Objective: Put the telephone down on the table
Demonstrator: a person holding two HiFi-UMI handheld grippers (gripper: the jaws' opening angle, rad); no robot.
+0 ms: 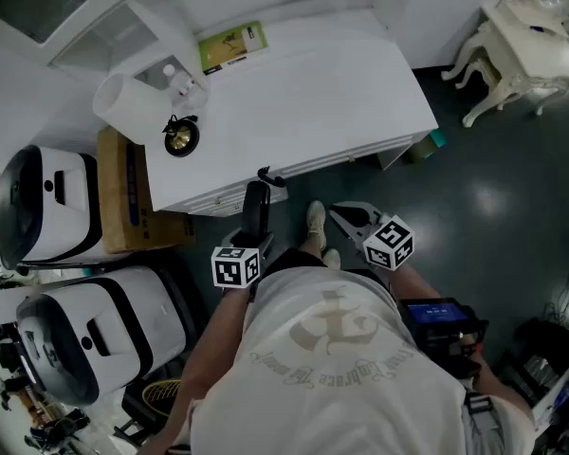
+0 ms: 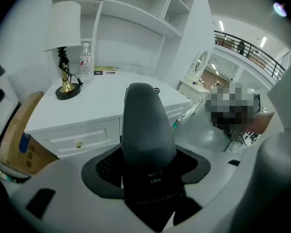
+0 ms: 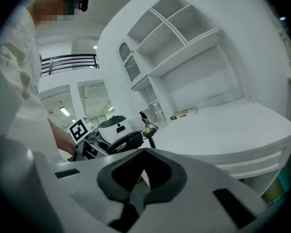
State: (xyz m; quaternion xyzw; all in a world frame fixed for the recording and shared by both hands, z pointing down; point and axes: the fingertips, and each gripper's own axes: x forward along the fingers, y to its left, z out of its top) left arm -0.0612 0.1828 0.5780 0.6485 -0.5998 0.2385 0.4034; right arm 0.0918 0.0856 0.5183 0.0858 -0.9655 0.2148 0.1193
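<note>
A black telephone handset [image 1: 256, 209] stands upright in my left gripper [image 1: 253, 235], whose jaws are shut on its lower part. Its top reaches the front edge of the white table [image 1: 341, 93] and stays in the air. In the left gripper view the handset [image 2: 144, 125] fills the middle between the dark pads [image 2: 102, 171], with the table [image 2: 111, 89] beyond it. My right gripper [image 1: 349, 218] hangs to the right of the handset, shut with nothing in it. The right gripper view shows its pads [image 3: 157, 191] meeting at the tip, and the handset [image 3: 117, 142] to the left.
On the table's back left stand a lamp with a white shade [image 1: 133, 107] and brass base [image 1: 181, 138], a water bottle [image 2: 86, 62] and a green booklet [image 1: 232, 45]. A cardboard box [image 1: 123, 192] and white machines [image 1: 43, 202] sit left of the table. A white ornate chair [image 1: 522, 50] stands far right.
</note>
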